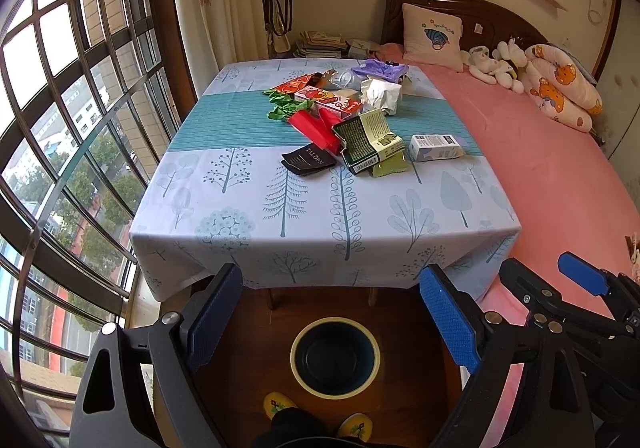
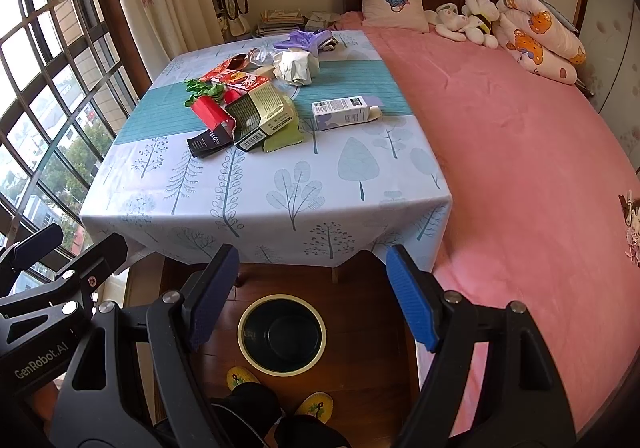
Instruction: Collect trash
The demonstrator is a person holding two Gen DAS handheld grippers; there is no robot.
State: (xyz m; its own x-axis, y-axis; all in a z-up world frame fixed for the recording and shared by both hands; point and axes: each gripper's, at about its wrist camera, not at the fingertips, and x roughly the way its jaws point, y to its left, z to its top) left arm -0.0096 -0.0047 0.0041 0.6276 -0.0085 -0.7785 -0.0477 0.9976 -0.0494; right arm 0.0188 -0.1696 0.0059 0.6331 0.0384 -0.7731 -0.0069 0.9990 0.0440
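We see the table (image 1: 280,208) with the trash pile (image 1: 344,116) on its far half, the bin (image 1: 335,356) on the floor before it, the bed (image 1: 540,176) right of it.

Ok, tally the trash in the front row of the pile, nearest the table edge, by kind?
Boxes: 2, the dark green carton and the white-and-purple box
Flat packets: 2, the black packet and the light green sachet
Total: 4
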